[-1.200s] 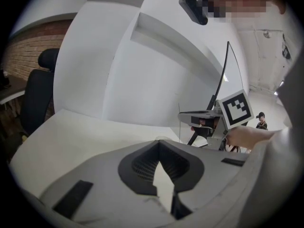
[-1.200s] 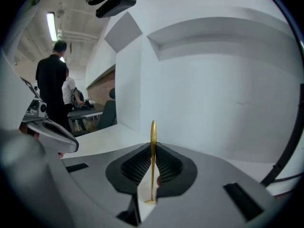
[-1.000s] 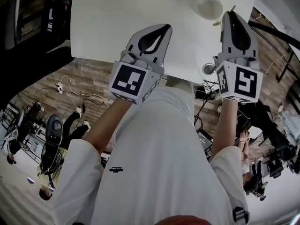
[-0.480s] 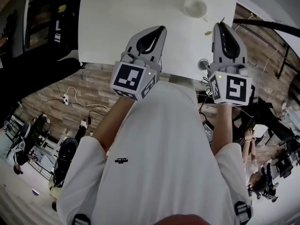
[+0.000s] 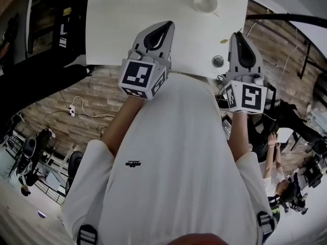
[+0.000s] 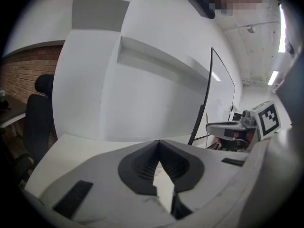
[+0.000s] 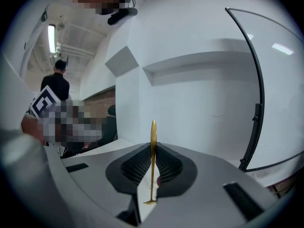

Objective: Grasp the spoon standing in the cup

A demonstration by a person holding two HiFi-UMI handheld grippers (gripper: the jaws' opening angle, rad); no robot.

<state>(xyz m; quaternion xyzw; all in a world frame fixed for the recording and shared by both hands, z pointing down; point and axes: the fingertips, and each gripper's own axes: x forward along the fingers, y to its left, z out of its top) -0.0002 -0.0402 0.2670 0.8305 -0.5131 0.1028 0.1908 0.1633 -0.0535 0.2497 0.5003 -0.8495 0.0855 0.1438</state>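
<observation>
In the head view a white cup stands at the far side of the white table. No spoon shows in it. My right gripper hovers over the table's near right corner, well short of the cup. In the right gripper view it is shut on a thin gold spoon, held upright between the ribbed pads with one end above the fingertips. A bit of the spoon pokes out to the left of the jaws. My left gripper hangs over the near edge, shut and holding nothing.
A small round metal fitting sits near the table's front edge between the grippers. A black curved rod rises beside the table on the right. A black chair stands to the left. A person in black stands further off.
My right gripper has drawn back from the cup toward the table's near edge, carrying the spoon. The left gripper has stayed shut over the near edge.
</observation>
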